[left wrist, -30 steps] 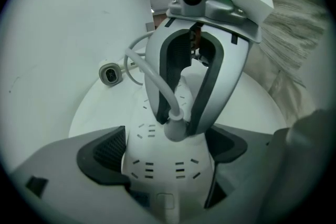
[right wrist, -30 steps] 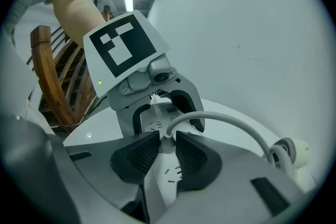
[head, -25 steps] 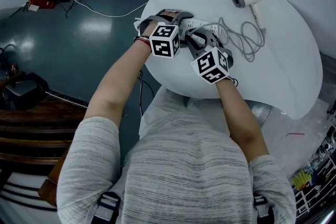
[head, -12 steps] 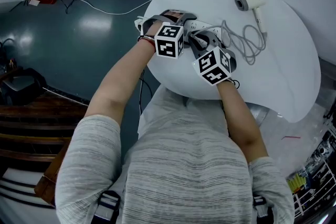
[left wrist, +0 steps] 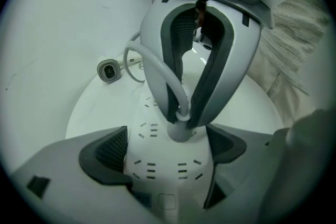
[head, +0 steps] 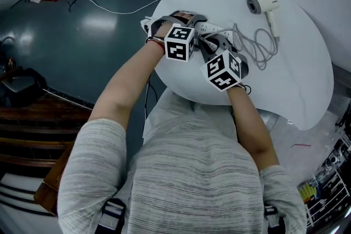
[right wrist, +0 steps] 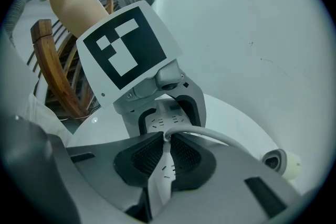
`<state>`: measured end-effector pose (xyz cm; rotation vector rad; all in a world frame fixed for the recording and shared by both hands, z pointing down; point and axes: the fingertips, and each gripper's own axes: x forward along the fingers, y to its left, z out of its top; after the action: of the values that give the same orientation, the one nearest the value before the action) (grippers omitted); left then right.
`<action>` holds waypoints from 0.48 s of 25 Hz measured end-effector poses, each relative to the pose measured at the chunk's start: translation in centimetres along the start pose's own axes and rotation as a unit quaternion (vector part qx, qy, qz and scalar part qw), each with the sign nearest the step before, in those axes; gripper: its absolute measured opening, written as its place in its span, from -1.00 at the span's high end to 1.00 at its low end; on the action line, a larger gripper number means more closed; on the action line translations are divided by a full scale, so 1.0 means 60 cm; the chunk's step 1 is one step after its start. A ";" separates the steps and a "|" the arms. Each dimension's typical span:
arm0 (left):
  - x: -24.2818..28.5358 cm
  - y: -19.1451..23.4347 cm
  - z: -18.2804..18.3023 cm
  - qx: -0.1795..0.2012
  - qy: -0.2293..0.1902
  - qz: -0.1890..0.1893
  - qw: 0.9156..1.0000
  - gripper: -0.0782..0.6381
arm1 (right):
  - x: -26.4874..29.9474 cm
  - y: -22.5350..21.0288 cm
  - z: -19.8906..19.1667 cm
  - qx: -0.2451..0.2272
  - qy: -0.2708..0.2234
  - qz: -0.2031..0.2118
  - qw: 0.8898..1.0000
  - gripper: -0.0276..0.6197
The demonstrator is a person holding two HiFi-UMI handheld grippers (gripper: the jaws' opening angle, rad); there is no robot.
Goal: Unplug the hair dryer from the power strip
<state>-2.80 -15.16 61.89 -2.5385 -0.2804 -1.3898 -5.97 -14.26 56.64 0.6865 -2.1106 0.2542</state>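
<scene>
A white power strip (left wrist: 157, 176) lies on the round white table (head: 290, 74), and the hair dryer's plug (left wrist: 180, 132) stands in it. My left gripper (left wrist: 167, 162) straddles the strip, pads pressed on its two long sides. My right gripper (right wrist: 167, 145) comes from the opposite side. Its jaws have just been closing, and they pinch the plug where the grey cord (right wrist: 210, 136) leaves it. In the head view, both grippers (head: 184, 20) (head: 211, 41) sit over the strip (head: 216, 28). The hair dryer (head: 263, 4) lies at the table's far right.
The dryer's cord (head: 253, 44) lies in loose loops between the strip and the dryer. The table's near edge is right under my hands. A dark green floor (head: 82, 46) with a thin cable lies to the left, and wooden furniture (head: 33, 118) stands beyond it.
Both grippers stay over the power strip. The right one has tilted slightly. The head view itself has shifted a little.
</scene>
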 end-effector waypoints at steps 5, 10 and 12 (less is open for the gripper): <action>0.001 -0.001 0.001 -0.001 0.001 0.000 1.000 -0.51 | -0.002 0.003 -0.001 -0.010 0.012 -0.001 1.000 0.74; -0.005 -0.002 0.006 0.003 -0.002 -0.005 1.000 -0.51 | -0.001 -0.003 0.000 0.011 0.018 0.022 1.000 0.75; -0.004 0.000 0.005 0.001 -0.001 -0.003 1.000 -0.51 | -0.001 -0.008 0.001 0.021 0.019 0.031 0.999 0.74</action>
<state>-2.69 -15.06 61.50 -2.5401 -0.2900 -1.3889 -5.71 -14.66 56.49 0.6369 -2.0970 0.3443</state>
